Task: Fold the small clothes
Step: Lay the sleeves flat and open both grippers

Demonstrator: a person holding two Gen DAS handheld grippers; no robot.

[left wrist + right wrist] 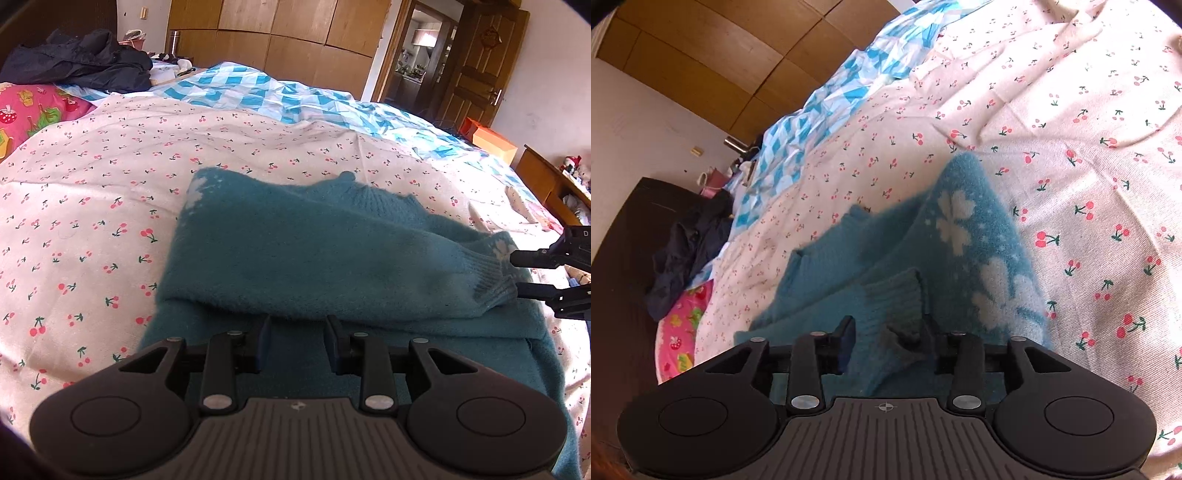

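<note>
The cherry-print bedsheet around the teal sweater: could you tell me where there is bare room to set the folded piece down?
The cherry-print bedsheet lies bare left of the teal knitted sweater, bordered by the pink cartoon-print pillow, and beyond the collar up to the blue-and-white checked quilt. It is crowded at the ribbed cuff, where the right gripper sits, jaws apart, and near the dark jacket.

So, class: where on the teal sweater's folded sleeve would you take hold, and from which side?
Grip the ribbed cuff of the teal sweater. It is the sleeve's free end, lying on top near the garment's right edge, and thick enough to pinch. Come from the right, where the right gripper already has open jaws around it.
</note>
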